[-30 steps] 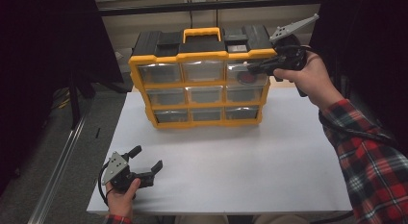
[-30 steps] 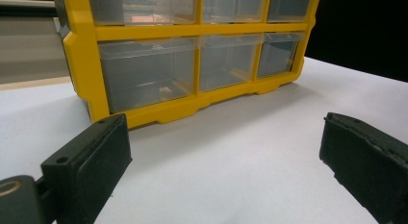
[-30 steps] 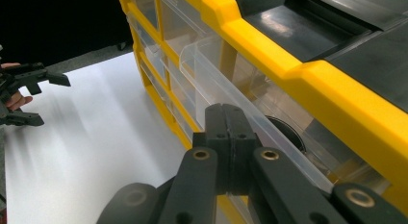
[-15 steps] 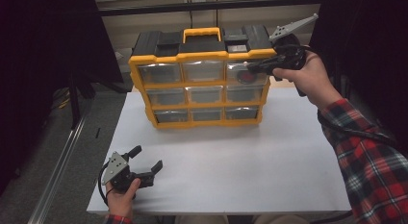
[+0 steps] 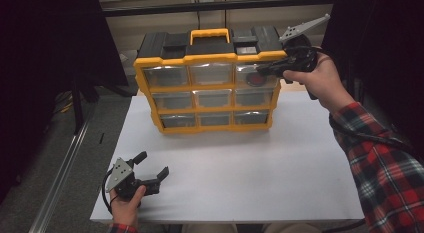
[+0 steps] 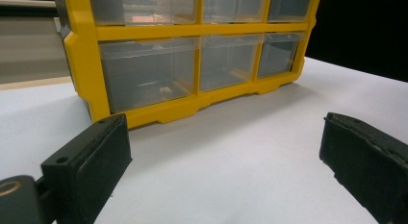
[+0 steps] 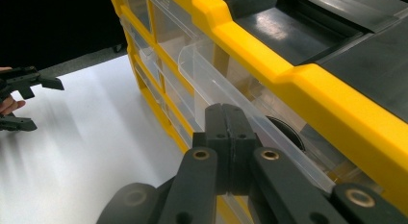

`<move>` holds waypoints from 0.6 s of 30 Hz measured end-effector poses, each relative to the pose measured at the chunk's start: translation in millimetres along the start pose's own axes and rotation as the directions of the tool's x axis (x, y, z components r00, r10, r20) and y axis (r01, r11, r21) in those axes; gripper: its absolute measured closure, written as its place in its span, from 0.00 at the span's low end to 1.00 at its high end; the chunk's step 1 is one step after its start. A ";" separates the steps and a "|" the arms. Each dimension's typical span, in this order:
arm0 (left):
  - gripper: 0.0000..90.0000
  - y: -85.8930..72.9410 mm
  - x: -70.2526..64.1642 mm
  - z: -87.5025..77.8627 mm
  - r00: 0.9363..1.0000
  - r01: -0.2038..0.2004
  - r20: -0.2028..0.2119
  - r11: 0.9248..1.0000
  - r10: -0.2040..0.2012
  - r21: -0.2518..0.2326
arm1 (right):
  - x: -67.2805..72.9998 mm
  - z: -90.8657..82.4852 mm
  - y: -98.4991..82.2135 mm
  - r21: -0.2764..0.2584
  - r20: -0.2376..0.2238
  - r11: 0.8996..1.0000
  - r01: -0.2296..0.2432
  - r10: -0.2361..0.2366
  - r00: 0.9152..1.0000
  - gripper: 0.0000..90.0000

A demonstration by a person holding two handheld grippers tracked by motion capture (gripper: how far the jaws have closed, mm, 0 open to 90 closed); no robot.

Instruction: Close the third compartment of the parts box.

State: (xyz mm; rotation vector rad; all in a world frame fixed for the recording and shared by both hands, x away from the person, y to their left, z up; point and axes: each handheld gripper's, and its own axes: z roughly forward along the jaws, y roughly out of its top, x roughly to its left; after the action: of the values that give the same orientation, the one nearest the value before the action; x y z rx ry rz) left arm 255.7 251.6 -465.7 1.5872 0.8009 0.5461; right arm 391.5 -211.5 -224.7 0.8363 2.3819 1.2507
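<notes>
- Right hand-held gripper [image 5: 265, 70] is reaching up at the organizer [image 5: 210, 88], at its top-right drawer [image 7: 240, 96]; jaws are pressed together w/ nothing visible between them.
- Organizer is standing upright at the far end of the tabletop [image 5: 250, 163], handle up.
- Left hand-held gripper [image 5: 152, 168] is resting low on the near-left tabletop, jaws wide apart, holding nothing, well apart from the organizer.
- Judging: the step is opening that drawer, which is looking slightly pulled out. Next move probably needs a hook on the front lip and a straight pull.
- A round red-and-dark thing [image 5: 255, 80] is sitting inside; can't make out what it is. Other drawers' contents are hazy.
</notes>
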 end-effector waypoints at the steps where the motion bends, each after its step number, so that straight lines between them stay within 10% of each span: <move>1: 0.04 0.0 0.1 -0.1 1.000 -0.003 -0.002 1.000 0.003 0.001 | -0.1 0.1 0.0 0.000 0.003 1.000 0.000 0.000 1.000 1.00; 18: 0.04 0.1 0.3 -0.2 1.000 -0.003 0.000 1.000 0.003 0.001 | -0.9 2.1 0.3 -0.005 0.010 1.000 0.002 -0.002 1.000 1.00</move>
State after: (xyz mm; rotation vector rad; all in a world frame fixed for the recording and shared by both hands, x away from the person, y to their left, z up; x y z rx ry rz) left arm 255.7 251.9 -465.7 1.5896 0.7995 0.5476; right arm 393.4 -210.6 -225.7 0.8370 2.3709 1.2483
